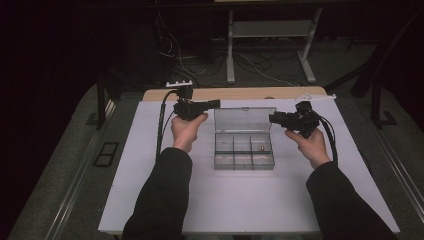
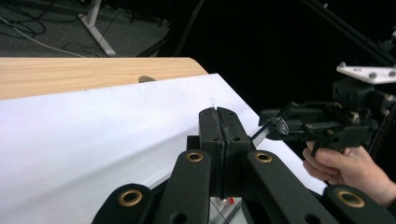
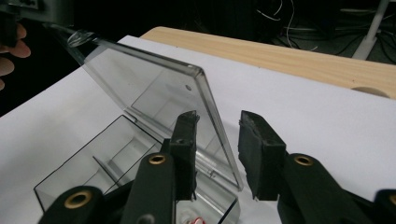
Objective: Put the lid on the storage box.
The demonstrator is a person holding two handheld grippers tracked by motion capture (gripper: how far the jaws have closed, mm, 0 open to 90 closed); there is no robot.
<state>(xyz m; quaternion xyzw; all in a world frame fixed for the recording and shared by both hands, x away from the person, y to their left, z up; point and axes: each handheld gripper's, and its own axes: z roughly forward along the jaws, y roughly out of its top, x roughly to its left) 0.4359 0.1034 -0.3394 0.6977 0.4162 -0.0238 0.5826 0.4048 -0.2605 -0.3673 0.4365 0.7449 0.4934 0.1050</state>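
The clear compartment box [image 1: 244, 150] sits mid-table on the white sheet [image 1: 150, 190], lid [image 1: 245, 120] raised at its far side. The left gripper [image 2: 218, 114] has its jaws pressed together, empty. The right gripper [image 3: 217, 123] straddles the lid's edge, jaws apart, not pressing. A small reddish item [image 1: 261, 148], too small to identify, lies in a right compartment.

Dim room, dark surroundings; white table sheet [image 1: 250, 200] brightly lit; soft, slightly grainy frames

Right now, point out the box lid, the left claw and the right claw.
box lid [image 3: 154, 88], right gripper view, on its clear raised panel.
left claw [image 2: 218, 122], left gripper view, at the seam between its closed tips.
right claw [image 3: 218, 128], right gripper view, midway between its parted tips.
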